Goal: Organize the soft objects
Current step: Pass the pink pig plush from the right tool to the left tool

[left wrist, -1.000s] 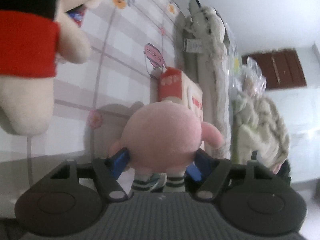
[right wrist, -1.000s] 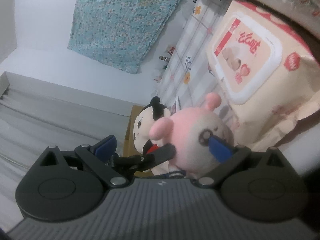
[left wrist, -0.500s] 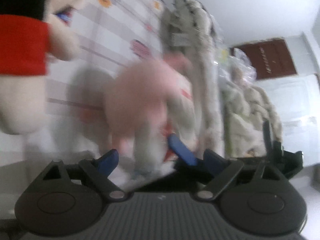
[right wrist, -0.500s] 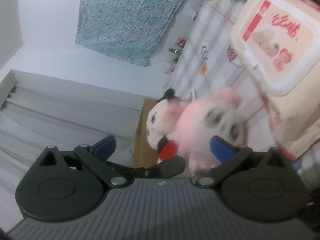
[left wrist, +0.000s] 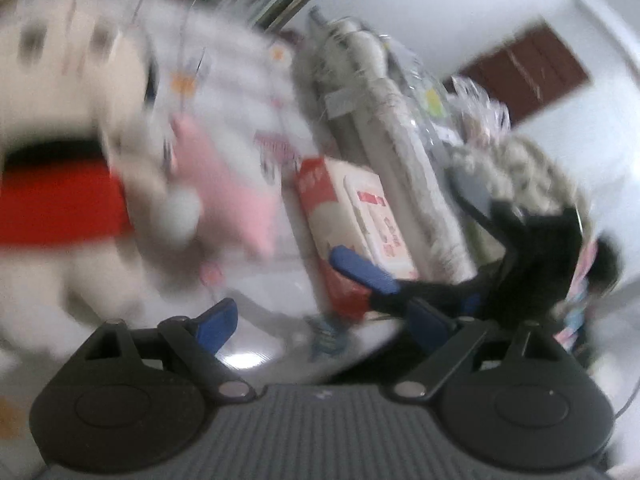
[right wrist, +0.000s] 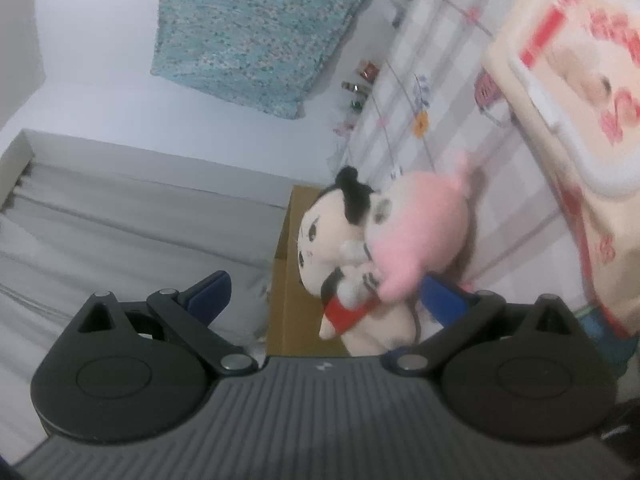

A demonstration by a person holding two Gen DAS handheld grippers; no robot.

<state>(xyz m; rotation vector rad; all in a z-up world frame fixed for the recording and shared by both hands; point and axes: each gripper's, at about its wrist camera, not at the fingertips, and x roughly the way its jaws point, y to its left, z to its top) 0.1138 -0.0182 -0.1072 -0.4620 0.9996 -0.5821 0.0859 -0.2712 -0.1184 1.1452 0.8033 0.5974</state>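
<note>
The pink plush (right wrist: 416, 236) lies on the checked bedsheet (right wrist: 452, 92), pressed against the doll in the red shirt (right wrist: 332, 248) and near the wipes pack (right wrist: 576, 92). In the left wrist view, heavily blurred, the same pink plush (left wrist: 224, 192) shows just beside the doll (left wrist: 60, 200), with the wipes pack (left wrist: 352, 216) on its other side and folded grey blankets (left wrist: 384, 128) beyond the pack.

The left gripper (left wrist: 324, 320) has its jaws spread wide and holds nothing. The right gripper (right wrist: 324, 300) is likewise wide open and empty, its jaws framing the two toys without touching them as far as I can tell.

Risks, as I judge them: the plush leans on the doll, so it may roll or tip away from the doll. A reach for either toy could pinch both, since they touch. The two grippers are also close together near the wipes pack and could collide.
</note>
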